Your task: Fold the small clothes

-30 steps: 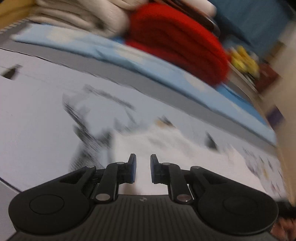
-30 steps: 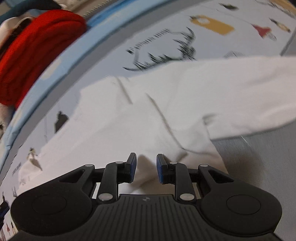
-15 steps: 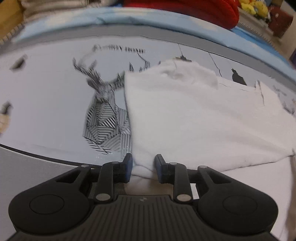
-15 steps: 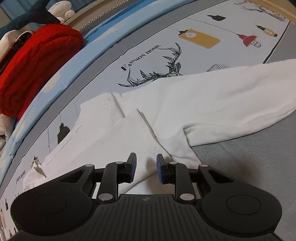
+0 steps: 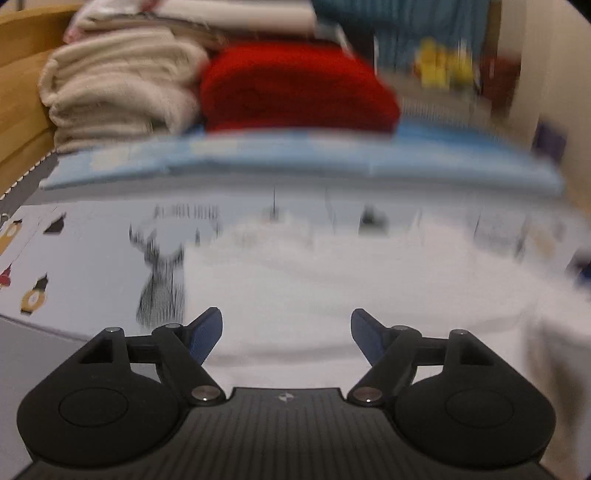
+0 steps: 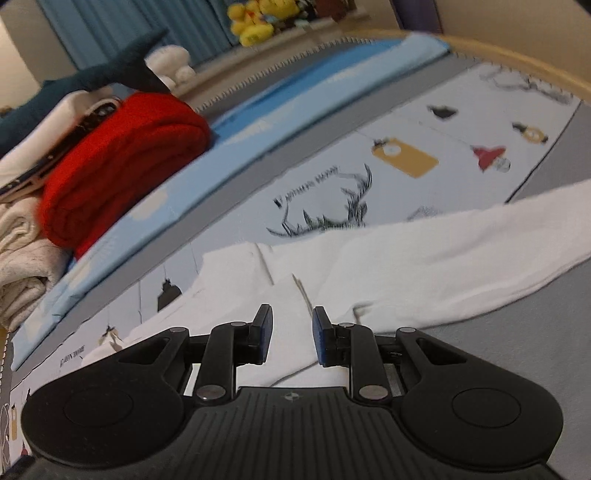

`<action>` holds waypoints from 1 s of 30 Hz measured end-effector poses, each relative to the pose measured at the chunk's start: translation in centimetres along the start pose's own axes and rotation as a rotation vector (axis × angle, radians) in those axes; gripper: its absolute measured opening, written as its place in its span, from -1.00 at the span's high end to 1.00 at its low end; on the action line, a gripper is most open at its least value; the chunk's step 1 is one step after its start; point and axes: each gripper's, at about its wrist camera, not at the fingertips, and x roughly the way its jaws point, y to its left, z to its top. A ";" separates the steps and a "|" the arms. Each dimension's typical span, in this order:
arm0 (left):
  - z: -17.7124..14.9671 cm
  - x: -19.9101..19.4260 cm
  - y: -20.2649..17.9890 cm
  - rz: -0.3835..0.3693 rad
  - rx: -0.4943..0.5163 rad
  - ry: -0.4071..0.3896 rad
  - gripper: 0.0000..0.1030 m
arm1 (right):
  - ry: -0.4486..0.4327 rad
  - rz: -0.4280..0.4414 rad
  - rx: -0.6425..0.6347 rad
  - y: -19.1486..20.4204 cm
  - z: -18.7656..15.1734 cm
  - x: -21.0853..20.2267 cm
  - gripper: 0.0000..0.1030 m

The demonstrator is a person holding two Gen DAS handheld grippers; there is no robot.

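A white long-sleeved garment [image 5: 351, 280] lies flat on the printed bed sheet, blurred in the left wrist view. My left gripper [image 5: 286, 332] is wide open and empty above its near edge. In the right wrist view the garment [image 6: 406, 266] has one side folded over and a long sleeve [image 6: 498, 236] stretching right. My right gripper [image 6: 291, 336] hovers over the folded part, its jaws a narrow gap apart, holding nothing.
A red folded blanket [image 5: 295, 88] and cream folded towels [image 5: 118, 88] are stacked at the back of the bed; the blanket shows in the right wrist view [image 6: 122, 166] too. A wooden bed frame [image 5: 18, 92] runs on the left. Yellow plush toys [image 6: 258, 18] sit beyond.
My left gripper has opened wide, let go of the garment edge and lifted away. My right gripper has tilted up and back a little; the garment lies still.
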 end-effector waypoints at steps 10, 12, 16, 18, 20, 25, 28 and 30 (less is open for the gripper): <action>-0.1 -0.4 -2.7 -0.127 0.086 -0.023 -0.63 | -0.171 -0.036 -0.046 -3.6 0.6 -3.3 0.42; 0.2 0.5 -2.5 -0.128 0.083 -0.002 -0.63 | -0.170 -0.053 -0.022 -5.0 1.4 -3.2 0.42; 0.9 2.7 -1.4 -0.138 0.072 0.013 -0.63 | -0.173 -0.114 0.080 -8.9 3.0 -2.8 0.42; 1.2 3.4 -1.1 -0.140 0.068 0.015 -0.63 | -0.157 -0.140 0.107 -10.8 3.7 -2.0 0.42; 1.5 3.8 -0.9 -0.140 0.066 0.018 -0.63 | -0.142 -0.183 0.132 -13.3 4.4 -1.0 0.42; 2.3 4.8 -0.4 -0.142 0.048 0.025 -0.63 | -0.096 -0.266 0.287 -19.1 4.9 1.1 0.42; 2.5 5.6 -0.5 -0.140 0.044 0.037 -0.63 | -0.084 -0.263 0.345 -20.9 5.0 1.7 0.41; 2.7 6.0 -0.5 -0.144 0.034 0.044 -0.63 | -0.073 -0.261 0.365 -21.6 5.0 2.1 0.41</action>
